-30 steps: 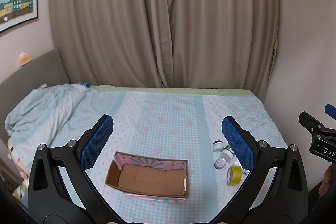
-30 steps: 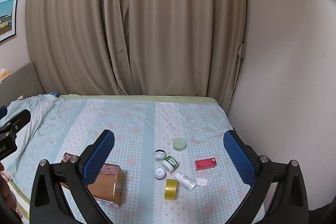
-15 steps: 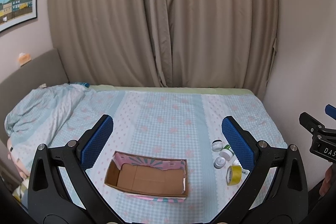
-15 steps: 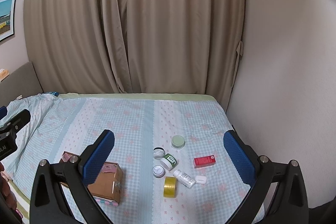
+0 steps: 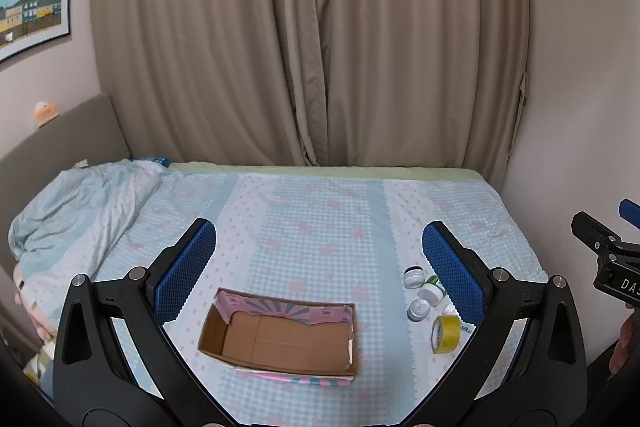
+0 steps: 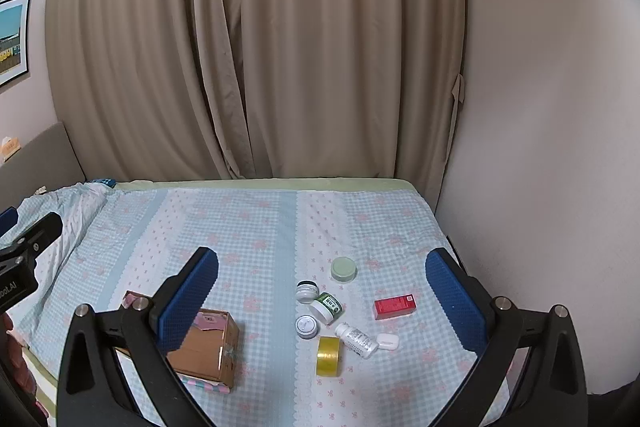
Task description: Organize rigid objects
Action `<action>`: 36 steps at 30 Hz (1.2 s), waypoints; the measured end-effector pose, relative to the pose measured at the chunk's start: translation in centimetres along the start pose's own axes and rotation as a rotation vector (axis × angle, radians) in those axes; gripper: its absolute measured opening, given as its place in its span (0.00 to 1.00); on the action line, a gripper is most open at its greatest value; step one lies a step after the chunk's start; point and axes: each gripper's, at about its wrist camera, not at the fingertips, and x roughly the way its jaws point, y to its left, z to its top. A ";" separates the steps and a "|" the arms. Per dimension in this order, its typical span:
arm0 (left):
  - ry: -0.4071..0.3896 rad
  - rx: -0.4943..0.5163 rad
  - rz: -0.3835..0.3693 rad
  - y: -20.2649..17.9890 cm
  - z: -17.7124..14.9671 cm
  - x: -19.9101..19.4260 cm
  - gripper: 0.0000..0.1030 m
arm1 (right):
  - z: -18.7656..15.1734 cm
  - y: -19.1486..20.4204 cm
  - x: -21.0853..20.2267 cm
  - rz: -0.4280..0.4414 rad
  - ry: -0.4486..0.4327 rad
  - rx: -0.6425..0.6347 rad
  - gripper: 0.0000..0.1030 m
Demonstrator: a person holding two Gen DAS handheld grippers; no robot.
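Both the left hand-held gripper (image 5: 319,259) and the right hand-held gripper (image 6: 322,285) hang wide open and empty – the tape roll (image 6: 329,355) at lower centre, standing on edge on the soft bed (image 6: 260,227), may roll away from the cardboard box (image 5: 280,339) when nudged.

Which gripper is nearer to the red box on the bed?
Right. The red box lies on the sheet ahead of the right gripper, between its open fingers in that view. The left gripper is aimed at the cardboard box, further left.

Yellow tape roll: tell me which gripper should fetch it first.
Right. The right gripper hangs open facing the yellow tape roll, while the left gripper, also open, faces the empty cardboard box instead.
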 end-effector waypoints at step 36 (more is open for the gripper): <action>0.356 0.025 -0.109 -10.8 -3.4 16.8 1.00 | -2.9 -7.8 10.7 0.005 0.204 0.014 1.00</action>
